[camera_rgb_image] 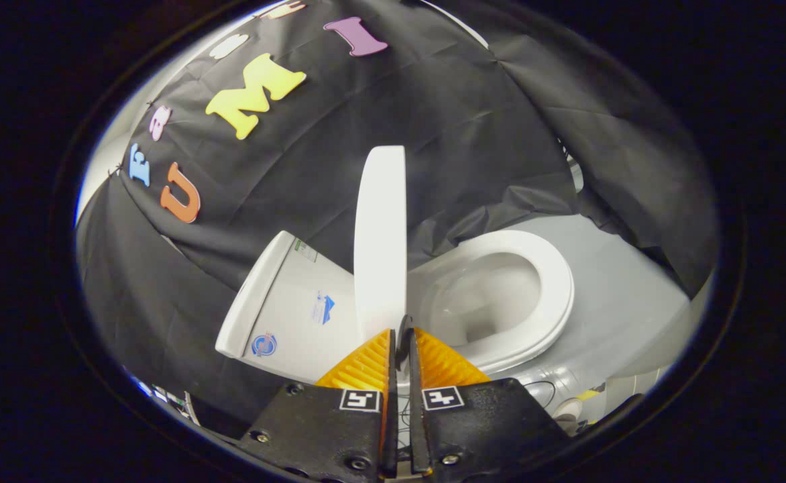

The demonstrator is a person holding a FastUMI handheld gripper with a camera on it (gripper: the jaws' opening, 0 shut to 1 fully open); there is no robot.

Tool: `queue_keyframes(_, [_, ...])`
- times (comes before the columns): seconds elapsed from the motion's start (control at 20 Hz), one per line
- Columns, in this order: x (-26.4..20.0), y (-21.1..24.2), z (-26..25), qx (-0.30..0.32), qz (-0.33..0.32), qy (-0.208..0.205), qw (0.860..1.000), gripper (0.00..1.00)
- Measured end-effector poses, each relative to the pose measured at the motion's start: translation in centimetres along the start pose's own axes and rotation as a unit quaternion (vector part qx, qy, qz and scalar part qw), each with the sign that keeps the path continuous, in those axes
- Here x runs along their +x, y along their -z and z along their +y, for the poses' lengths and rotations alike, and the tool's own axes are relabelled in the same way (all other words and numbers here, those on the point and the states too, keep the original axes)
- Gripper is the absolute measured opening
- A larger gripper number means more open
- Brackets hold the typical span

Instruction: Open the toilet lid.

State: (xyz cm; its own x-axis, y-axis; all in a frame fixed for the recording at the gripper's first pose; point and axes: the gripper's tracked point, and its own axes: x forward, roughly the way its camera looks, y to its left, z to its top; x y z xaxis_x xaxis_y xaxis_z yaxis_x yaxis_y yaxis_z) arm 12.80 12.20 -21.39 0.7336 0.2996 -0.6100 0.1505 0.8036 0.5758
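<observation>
The white toilet lid [379,228] stands raised, seen almost edge-on, rising straight ahead of the fingers. Its near rim runs down into the narrow gap between my fingers. My gripper [403,333] is shut on that rim, one finger on each face of the lid. Beside the lid on one side lies the white seat ring [557,282] around the uncovered bowl [487,302]. On the other side is the white tank [286,308] with its stickers.
Black cloth walls close in behind and around the toilet. Pale grey floor [621,302] lies beyond the seat. A thin cable [542,386] and what looks like a shoe [569,409] lie near the toilet's base by the fingers.
</observation>
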Motion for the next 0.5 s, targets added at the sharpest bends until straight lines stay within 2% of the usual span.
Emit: queue_keyframes(0.5, [0.0, 0.2, 3.2, -0.039, -0.003, 0.005, 0.999, 0.1])
